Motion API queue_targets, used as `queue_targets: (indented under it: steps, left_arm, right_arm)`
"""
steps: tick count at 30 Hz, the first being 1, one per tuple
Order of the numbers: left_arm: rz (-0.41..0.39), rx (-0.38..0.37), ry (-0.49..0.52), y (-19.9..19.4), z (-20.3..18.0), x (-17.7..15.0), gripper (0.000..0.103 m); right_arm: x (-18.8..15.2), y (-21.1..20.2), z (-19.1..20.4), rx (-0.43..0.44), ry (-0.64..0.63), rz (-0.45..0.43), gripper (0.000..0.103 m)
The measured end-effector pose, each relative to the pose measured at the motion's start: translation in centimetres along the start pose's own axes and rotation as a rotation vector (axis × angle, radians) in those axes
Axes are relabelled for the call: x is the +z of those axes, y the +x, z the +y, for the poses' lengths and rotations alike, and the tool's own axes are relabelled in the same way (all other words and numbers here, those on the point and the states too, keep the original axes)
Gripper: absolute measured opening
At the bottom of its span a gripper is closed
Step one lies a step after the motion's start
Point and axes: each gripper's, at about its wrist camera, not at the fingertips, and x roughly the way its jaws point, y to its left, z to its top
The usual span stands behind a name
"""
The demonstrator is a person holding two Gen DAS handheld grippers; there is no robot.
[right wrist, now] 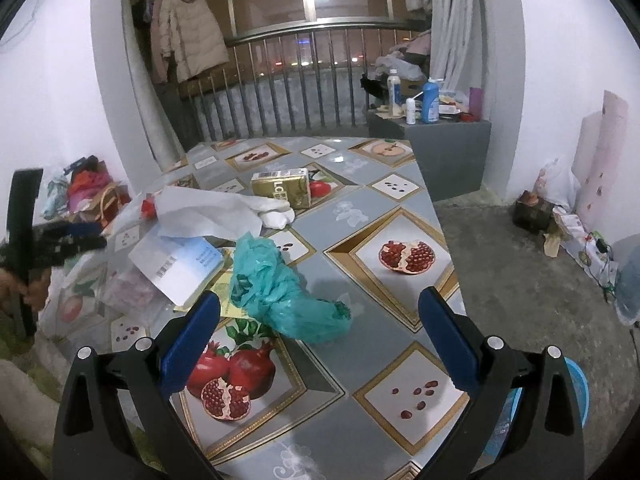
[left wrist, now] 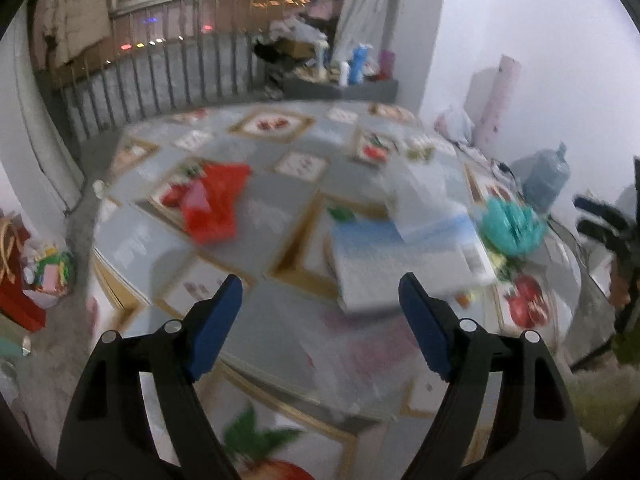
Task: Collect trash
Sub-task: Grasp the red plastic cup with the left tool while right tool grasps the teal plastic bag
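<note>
The crumpled teal plastic bag (right wrist: 280,292) lay just ahead of your right gripper (right wrist: 320,340), slightly toward its left finger, so a short reach would likely have bracketed it; those jaws stood wide apart, holding nothing. Your left gripper (left wrist: 320,320) was also spread and empty, aimed at the white-and-blue booklet (left wrist: 400,264), with the red bag (left wrist: 212,204) farther off to its left. A gold carton (right wrist: 280,186) and white paper (right wrist: 208,212) sat beyond. All rested on a table (right wrist: 380,432) with a fruit-print cover. A railing (right wrist: 300,72) closed the room behind.
</note>
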Motion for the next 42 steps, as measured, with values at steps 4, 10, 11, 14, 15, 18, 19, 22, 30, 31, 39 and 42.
queue_targets:
  steps: [4, 10, 11, 14, 15, 18, 19, 22, 30, 31, 39, 42]
  left_arm:
    - [-0.041, 0.043, -0.001, 0.4, 1.5, 2.6, 0.076]
    - [-0.009, 0.041, -0.007, 3.6, 4.4, 5.1, 0.075]
    - [0.007, 0.048, -0.004, 4.5, 4.9, 5.3, 0.074]
    - [0.041, 0.066, -0.010, 6.1, 6.1, 5.6, 0.067]
    - [0.052, 0.074, -0.014, 6.6, 6.4, 5.6, 0.063]
    - [0.084, 0.080, -0.036, 8.1, 7.5, 5.5, 0.057]
    - [0.100, 0.090, -0.039, 8.6, 7.8, 5.5, 0.056]
    - [0.135, 0.112, -0.043, 9.7, 8.3, 5.1, 0.051]
    - [0.178, 0.114, -0.049, 11.4, 8.9, 4.3, 0.039]
    - [0.177, 0.115, -0.047, 11.4, 8.9, 4.3, 0.038]
    - [0.172, 0.110, -0.021, 11.7, 8.4, 4.6, 0.022]
    - [0.167, 0.104, -0.021, 11.8, 8.3, 4.6, 0.017]
  right_arm:
    - [0.2, -0.1, 0.0, 0.018, 0.008, -0.014, 0.096]
    - [0.8, 0.3, 1.0, 0.054, -0.044, -0.017, 0.096]
    - [1.0, 0.5, 1.2, 0.064, -0.057, -0.017, 0.096]
    - [1.4, 1.2, 1.8, 0.094, -0.087, -0.012, 0.095]
    - [1.5, 1.5, 2.0, 0.099, -0.091, -0.008, 0.093]
    - [1.5, 2.7, 2.4, 0.120, -0.101, 0.015, 0.090]
    - [1.5, 3.0, 2.5, 0.126, -0.105, 0.023, 0.089]
    - [1.2, 4.3, 3.1, 0.136, -0.126, 0.058, 0.085]
    - [0.1, 6.6, 3.7, 0.113, -0.170, 0.125, 0.075]
    - [0.0, 6.8, 3.6, 0.111, -0.168, 0.131, 0.074]
    - [-0.4, 7.6, 3.4, 0.104, -0.162, 0.164, 0.058]
    - [-0.4, 7.6, 3.5, 0.105, -0.170, 0.174, 0.051]
